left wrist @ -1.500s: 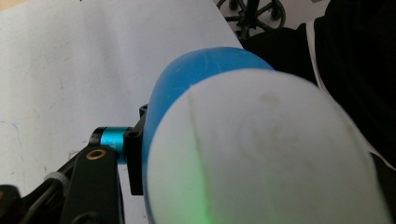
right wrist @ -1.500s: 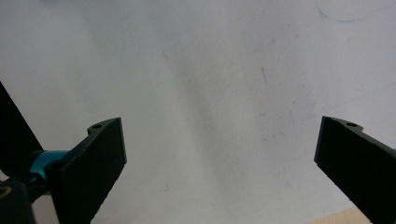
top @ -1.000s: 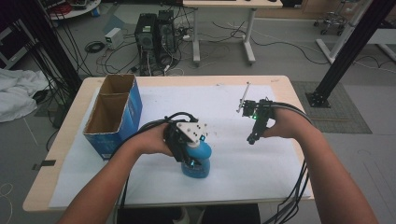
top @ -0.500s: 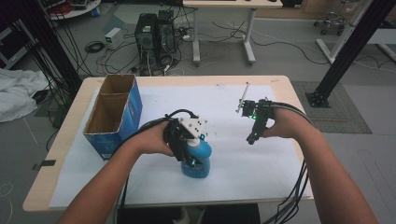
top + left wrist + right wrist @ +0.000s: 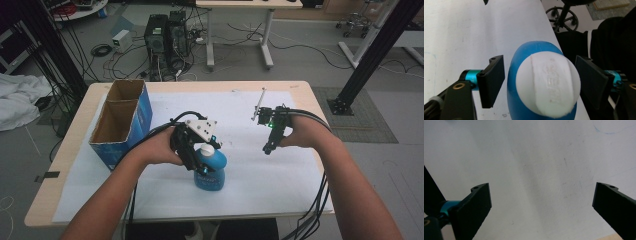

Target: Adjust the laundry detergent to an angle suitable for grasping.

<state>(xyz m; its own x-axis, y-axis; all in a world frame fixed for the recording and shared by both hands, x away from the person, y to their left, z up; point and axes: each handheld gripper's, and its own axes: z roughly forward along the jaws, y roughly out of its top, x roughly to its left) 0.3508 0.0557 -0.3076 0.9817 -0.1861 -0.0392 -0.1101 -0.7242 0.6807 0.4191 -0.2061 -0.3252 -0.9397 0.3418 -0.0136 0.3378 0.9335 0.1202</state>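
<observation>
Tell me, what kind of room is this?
Probably a lab or workshop for recording handling tasks: computer towers and loose cables lie on the floor behind the table, and a person works there with wired grippers, the left gripper at a blue bottle.

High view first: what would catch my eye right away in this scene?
Most striking is the bright blue bottle with a white cap standing on the white-covered table, near its front edge. The left gripper sits around the cap; its jaws have just been opening and stand clear of the cap on both sides. At the table's left side stands an open blue cardboard box, and the right gripper hangs open over bare paper.
</observation>
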